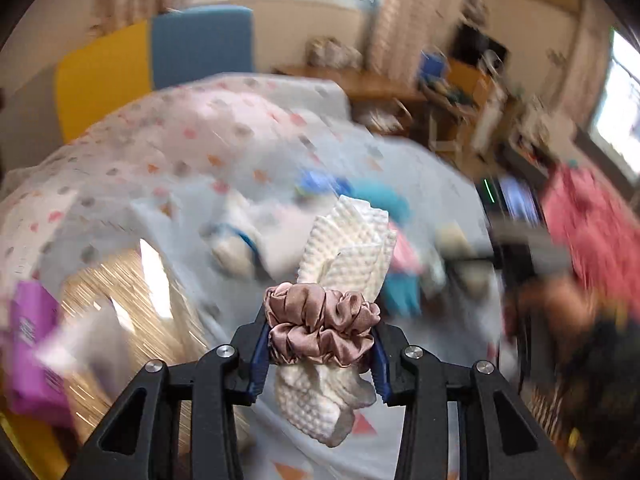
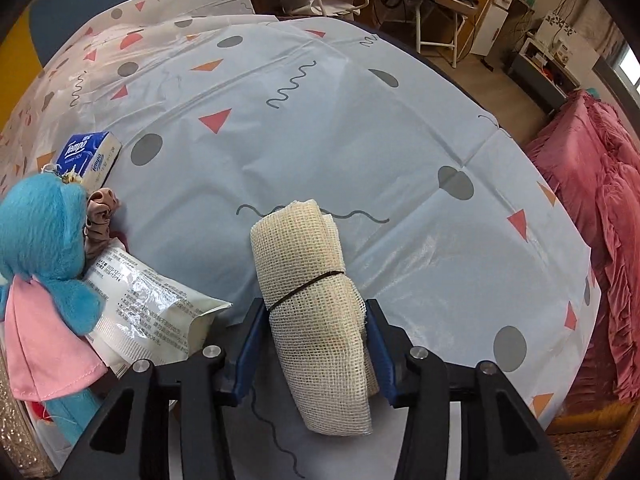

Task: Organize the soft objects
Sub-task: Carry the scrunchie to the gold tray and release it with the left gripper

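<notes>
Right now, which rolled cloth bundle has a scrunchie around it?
The white waffle cloth in the left hand-held gripper, banded by a pink scrunchie; the mesh roll has a thin band.

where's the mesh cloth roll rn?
Right wrist view, bottom centre: the mesh cloth roll lies on the patterned tablecloth between the right gripper fingers, right of the plastic packet.

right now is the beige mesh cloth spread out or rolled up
Rolled up: the beige mesh cloth is a tight bundle cinched by a dark band, lying on the tablecloth between the right tongs.
</notes>
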The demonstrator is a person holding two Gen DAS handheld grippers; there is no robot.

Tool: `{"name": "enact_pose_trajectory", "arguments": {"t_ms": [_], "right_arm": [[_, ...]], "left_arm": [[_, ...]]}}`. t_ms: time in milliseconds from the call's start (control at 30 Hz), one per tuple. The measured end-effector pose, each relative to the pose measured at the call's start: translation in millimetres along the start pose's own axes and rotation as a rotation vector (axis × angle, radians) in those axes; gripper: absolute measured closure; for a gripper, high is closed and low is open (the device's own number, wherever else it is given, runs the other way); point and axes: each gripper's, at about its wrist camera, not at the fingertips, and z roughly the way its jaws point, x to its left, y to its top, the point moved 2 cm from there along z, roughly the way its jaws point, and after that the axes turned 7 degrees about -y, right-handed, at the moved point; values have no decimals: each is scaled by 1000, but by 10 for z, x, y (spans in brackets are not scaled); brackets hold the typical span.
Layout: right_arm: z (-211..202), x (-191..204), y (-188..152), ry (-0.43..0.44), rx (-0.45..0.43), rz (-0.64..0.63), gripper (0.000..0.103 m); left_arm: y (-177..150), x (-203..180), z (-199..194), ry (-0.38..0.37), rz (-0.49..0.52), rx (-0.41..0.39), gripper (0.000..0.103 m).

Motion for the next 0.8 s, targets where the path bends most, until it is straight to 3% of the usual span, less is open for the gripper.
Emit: {"name": "enact_pose_trajectory", "arguments": {"t_ms": [167, 300, 400, 567, 800], "right_arm": [[1, -40, -56, 1, -11, -12, 53], [-59, 41, -69, -6, -17, -24, 53], [-70, 64, -98, -11, -22, -30, 53], [-121, 195, -76, -14, -24, -29, 53], [-131, 221, -65, -30, -33, -46, 54]], "left_arm": [[503, 767, -299, 158, -92, -103, 61], [505, 1434, -674, 288, -203, -163, 61], [282, 1892, -990, 355, -291, -200, 61], [-378, 2413, -1360, 458, -396, -208, 61], [-1341, 2874, -1305, 468, -613, -104, 61]]}}
